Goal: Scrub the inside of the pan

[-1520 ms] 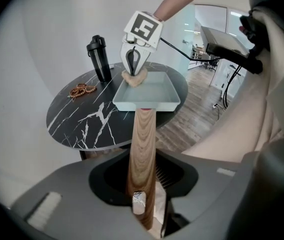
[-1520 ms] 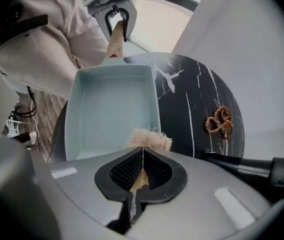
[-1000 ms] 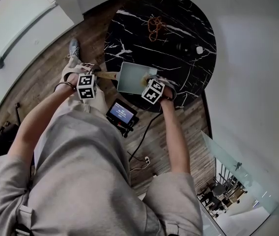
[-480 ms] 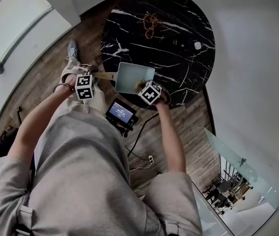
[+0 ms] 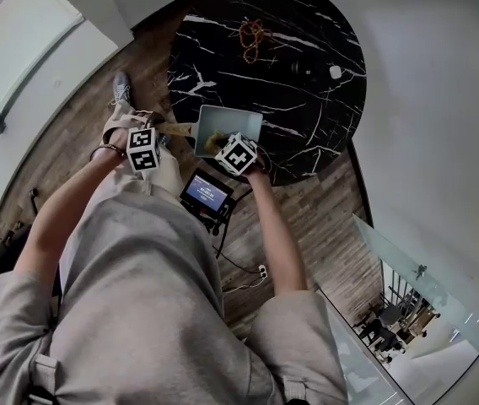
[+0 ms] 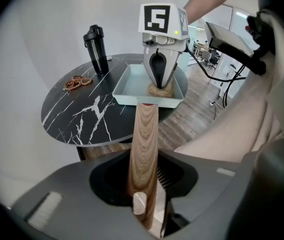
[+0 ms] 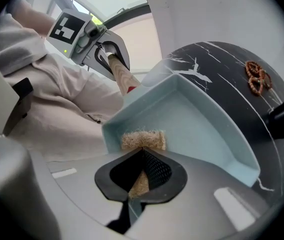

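A pale blue square pan sits at the near edge of the round black marble table. Its wooden handle sticks out past the table edge, and my left gripper is shut on it. My right gripper points steeply down into the pan, shut on a tan fibrous scrub pad. The pad presses on the pan floor at the near wall, close to the handle-side corner. In the left gripper view the right gripper stands over the pad inside the pan.
A black bottle and a string of brown beads lie at the table's far side. A device with a lit screen and a cable sit on the wood floor below the table's near edge, by my legs.
My right gripper has slid the scrub pad leftward across the pan floor, toward the handle side, and rolled at the wrist. The left gripper and the handle have stayed put.
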Action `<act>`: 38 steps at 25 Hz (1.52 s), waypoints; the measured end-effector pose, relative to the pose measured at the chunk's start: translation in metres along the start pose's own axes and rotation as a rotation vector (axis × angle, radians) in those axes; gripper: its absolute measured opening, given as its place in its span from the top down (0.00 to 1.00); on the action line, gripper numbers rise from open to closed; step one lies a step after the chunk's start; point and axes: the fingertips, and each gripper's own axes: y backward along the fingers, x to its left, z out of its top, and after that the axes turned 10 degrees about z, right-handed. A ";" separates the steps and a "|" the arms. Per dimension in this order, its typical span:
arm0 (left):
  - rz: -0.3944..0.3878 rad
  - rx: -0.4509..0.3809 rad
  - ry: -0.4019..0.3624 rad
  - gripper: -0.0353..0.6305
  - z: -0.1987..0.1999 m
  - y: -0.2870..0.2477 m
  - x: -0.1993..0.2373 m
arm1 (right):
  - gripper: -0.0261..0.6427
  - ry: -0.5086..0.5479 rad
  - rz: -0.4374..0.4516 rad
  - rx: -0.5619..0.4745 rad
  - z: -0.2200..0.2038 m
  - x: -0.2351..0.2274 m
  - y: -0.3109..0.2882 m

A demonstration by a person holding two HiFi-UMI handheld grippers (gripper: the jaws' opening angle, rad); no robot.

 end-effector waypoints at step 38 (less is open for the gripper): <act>0.127 -0.073 0.045 0.65 0.005 0.031 0.005 | 0.93 -0.523 0.313 -1.081 0.095 0.017 0.096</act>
